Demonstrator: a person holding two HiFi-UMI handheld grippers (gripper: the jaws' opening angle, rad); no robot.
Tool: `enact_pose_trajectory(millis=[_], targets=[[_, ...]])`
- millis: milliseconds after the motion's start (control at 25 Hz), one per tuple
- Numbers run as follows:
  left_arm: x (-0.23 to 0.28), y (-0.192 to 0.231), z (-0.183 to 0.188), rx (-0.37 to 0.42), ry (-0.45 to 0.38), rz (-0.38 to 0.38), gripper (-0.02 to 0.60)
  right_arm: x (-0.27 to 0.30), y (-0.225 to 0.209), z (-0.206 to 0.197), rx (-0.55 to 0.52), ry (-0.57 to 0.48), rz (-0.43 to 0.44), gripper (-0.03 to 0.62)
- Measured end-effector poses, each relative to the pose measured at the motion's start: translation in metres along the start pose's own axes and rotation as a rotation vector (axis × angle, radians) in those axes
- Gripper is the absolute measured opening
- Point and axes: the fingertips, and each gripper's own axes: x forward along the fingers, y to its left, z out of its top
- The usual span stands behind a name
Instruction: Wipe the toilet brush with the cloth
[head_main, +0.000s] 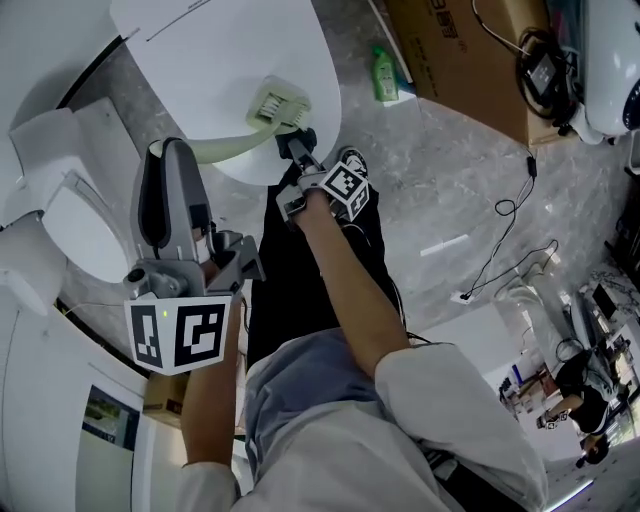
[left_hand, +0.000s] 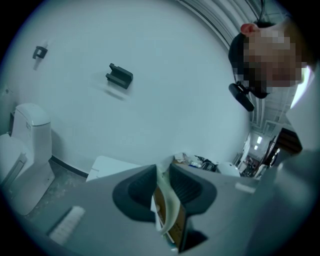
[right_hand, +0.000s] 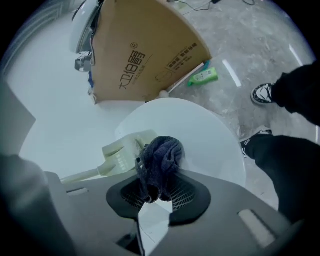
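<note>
The toilet brush has a pale green handle and a flat ribbed head (head_main: 275, 104), which lies over a white round lid (head_main: 200, 50). My left gripper (head_main: 180, 152) is shut on the far end of the handle (left_hand: 166, 210), a cream strip between the jaws. My right gripper (head_main: 298, 143) is shut on a bunched dark blue cloth (right_hand: 160, 161). The cloth sits against the right side of the brush head (right_hand: 122, 150), touching it. In the right gripper view the handle runs off to the lower left behind the gripper body.
A white toilet (head_main: 60, 230) stands at the left. A cardboard box (head_main: 470, 60), a green bottle (head_main: 384, 75) and loose cables (head_main: 510, 215) lie on the grey floor. The person's black trousers and shoe (head_main: 350, 160) are below the right gripper. A black bracket (left_hand: 119, 76) hangs on the wall.
</note>
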Motion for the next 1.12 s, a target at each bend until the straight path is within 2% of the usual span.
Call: enact_pose_trajectory(millis=[320, 600, 800, 1120], targets=[[0.003, -0.004, 0.000, 0.018, 0.015, -0.036, 0.000, 0.009, 0.000, -0.018, 0.199, -0.103, 0.110, 0.086], [0.001, -0.008, -0.004, 0.030, 0.014, -0.031, 0.000, 0.015, 0.004, -0.031, 0.320, -0.127, 0.196, 0.086], [0.000, -0.008, -0.005, 0.041, 0.015, -0.020, 0.000, 0.020, 0.015, -0.043, 0.376, -0.111, 0.228, 0.086], [0.000, -0.009, -0.004, 0.049, 0.011, -0.006, 0.000, 0.013, 0.036, -0.059, 0.357, -0.020, 0.253, 0.086]])
